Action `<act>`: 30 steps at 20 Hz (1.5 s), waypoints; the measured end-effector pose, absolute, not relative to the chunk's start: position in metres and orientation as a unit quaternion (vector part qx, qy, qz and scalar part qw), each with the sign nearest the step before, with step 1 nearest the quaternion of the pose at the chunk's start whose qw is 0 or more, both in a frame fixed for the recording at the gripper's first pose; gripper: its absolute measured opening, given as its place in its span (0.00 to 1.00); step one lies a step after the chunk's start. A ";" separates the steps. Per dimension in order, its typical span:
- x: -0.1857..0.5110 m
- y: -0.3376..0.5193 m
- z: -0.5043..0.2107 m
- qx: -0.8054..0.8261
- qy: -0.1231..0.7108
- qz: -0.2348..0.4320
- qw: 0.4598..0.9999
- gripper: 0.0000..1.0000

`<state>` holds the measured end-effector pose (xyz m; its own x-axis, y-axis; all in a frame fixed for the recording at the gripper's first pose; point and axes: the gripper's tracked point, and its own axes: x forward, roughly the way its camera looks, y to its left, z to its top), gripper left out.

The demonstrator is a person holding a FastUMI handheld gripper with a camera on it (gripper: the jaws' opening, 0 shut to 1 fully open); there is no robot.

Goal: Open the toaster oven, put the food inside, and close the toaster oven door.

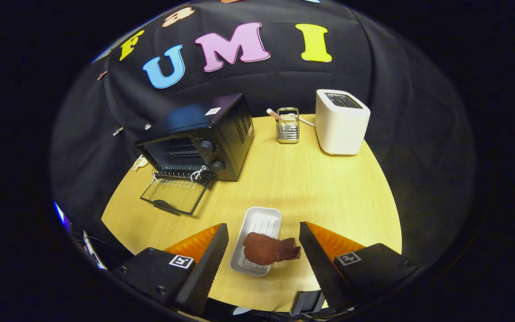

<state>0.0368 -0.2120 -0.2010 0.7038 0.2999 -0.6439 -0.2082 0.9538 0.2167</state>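
A black toaster oven (204, 136) stands at the far left of the wooden table (329, 192), its glass door (173, 195) folded down flat and the wire rack inside visible. A reddish-brown piece of food (270, 248) lies on a white ribbed tray (256, 239), partly hanging over the tray's right rim. My gripper (264, 250) is open, its two fingers spread wide on either side of the tray and the food. Neither finger touches the food.
A white slot toaster (341, 121) stands at the back right of the table. Between it and the oven sits a small metal wire holder (288, 125) with sticks in it. White string hangs at the oven door's hinge (198, 173).
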 end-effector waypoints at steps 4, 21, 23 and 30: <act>0.034 -0.227 -0.233 0.109 0.401 0.156 0.896 0.97; 0.026 -0.223 -0.266 0.276 0.516 0.157 0.796 0.17; 0.027 -0.227 -0.264 0.277 0.509 0.150 0.801 0.14; 0.016 -0.227 -0.226 0.260 0.474 0.115 0.833 0.13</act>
<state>0.0162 -0.2270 -0.2260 0.5235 0.4381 -0.7307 0.0556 0.8382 0.5425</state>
